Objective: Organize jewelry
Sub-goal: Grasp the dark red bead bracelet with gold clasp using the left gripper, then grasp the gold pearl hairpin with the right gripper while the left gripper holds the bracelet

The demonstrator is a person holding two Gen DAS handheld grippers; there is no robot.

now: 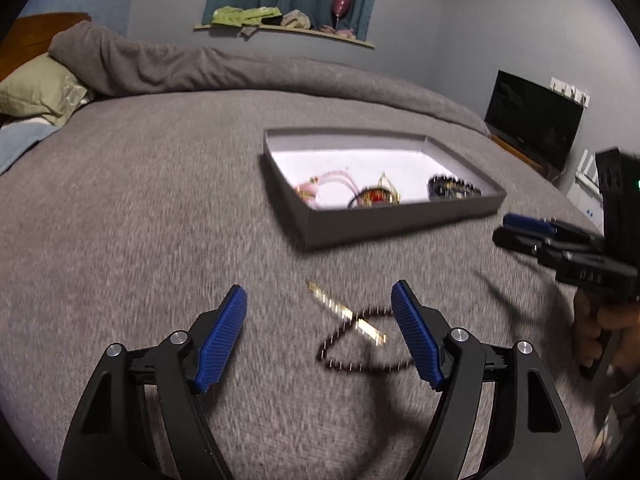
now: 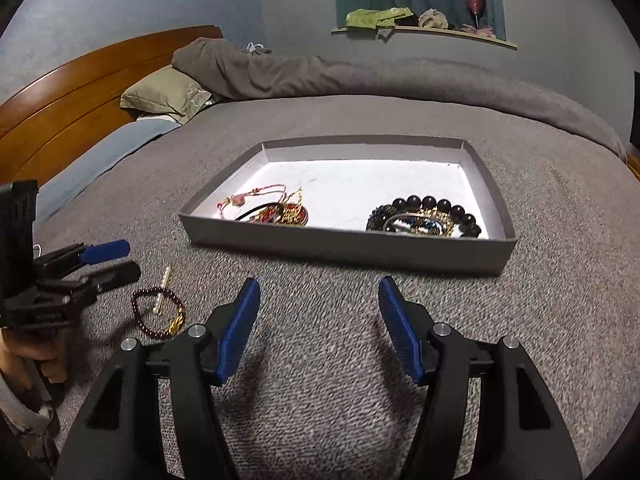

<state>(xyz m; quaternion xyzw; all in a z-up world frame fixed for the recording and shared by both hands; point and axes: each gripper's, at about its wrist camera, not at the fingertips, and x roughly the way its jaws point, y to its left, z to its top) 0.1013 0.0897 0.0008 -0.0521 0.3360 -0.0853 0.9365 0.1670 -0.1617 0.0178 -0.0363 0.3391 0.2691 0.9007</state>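
A grey shallow box [image 1: 384, 222] [image 2: 344, 246] with a white floor lies on the grey bed cover. Inside it are a pink cord bracelet [image 2: 256, 198], a red and gold piece [image 2: 286, 214] and dark bead bracelets [image 2: 432, 214]. A dark red bead bracelet [image 1: 360, 354] [image 2: 154, 314] lies on the cover with a gold hair clip [image 1: 346, 312] [image 2: 164, 288] across it. My left gripper [image 1: 320, 332] [image 2: 116, 262] is open and empty, just above them. My right gripper [image 2: 318, 328] [image 1: 516, 230] is open and empty, in front of the box.
A rolled grey duvet [image 1: 248, 68] runs along the far side of the bed. A green pillow [image 2: 168, 94] and wooden headboard [image 2: 60, 96] are at the left. A dark screen [image 1: 532, 120] stands off the bed's right side. A window ledge [image 2: 424, 30] holds clothes.
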